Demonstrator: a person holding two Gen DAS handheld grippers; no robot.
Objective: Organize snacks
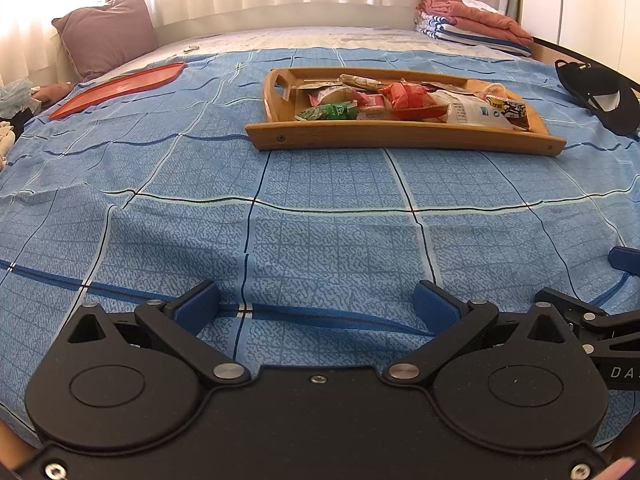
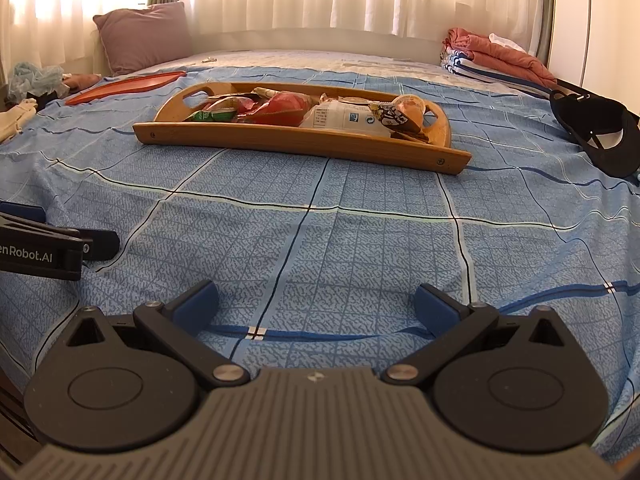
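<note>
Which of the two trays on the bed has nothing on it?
The flat red tray, lying far left near the purple pillow, is bare. The wooden tray with cut-out handles, in the middle of the bed, is piled with snack packets.

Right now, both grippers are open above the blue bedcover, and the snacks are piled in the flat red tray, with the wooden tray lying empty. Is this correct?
Not quite. The snacks are piled in the wooden tray, and the flat red tray lies empty, as the left wrist view shows. The rest holds: left gripper and right gripper are open above the blue bedcover.
</note>
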